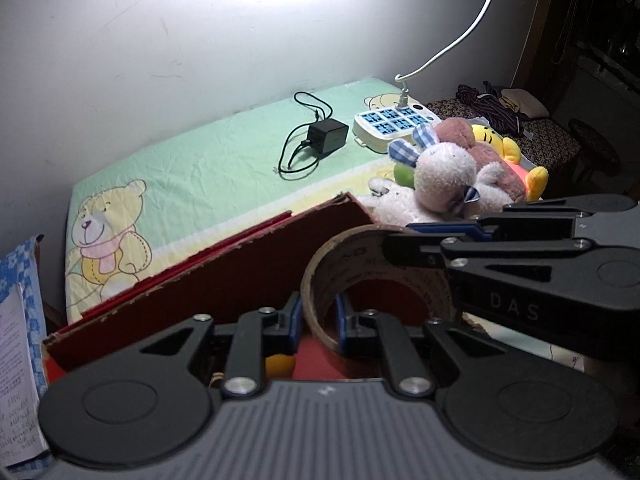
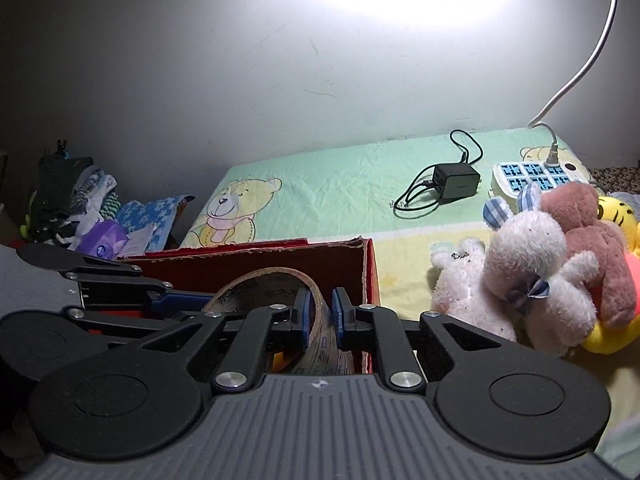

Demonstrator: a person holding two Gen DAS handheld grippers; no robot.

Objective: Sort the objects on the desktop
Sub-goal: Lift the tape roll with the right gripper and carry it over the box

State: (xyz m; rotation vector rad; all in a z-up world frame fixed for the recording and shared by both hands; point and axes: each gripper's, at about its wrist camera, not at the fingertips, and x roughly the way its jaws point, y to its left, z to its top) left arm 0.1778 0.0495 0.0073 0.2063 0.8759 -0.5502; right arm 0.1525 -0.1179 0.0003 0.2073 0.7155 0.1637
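A brown roll of packing tape (image 1: 360, 252) stands on edge over the open red cardboard box (image 1: 224, 280). My left gripper (image 1: 318, 316) is shut on the roll's near wall, one blue pad outside the ring and one inside. From the right, my right gripper (image 1: 404, 240) pinches the roll's upper rim. In the right wrist view the tape roll (image 2: 264, 284) has its wall between the pads of my right gripper (image 2: 321, 314), above the red box (image 2: 280, 264). The left gripper (image 2: 188, 300) reaches in from the left. Something yellow (image 1: 280, 364) lies in the box, mostly hidden.
A pile of plush toys (image 1: 452, 176) lies right of the box on the bear-print sheet (image 1: 180, 184). Behind them are a white power strip (image 1: 392, 120) with a white cable and a black charger (image 1: 326, 136) with its cord. Papers (image 1: 16, 360) and clothes (image 2: 76, 200) sit at the left.
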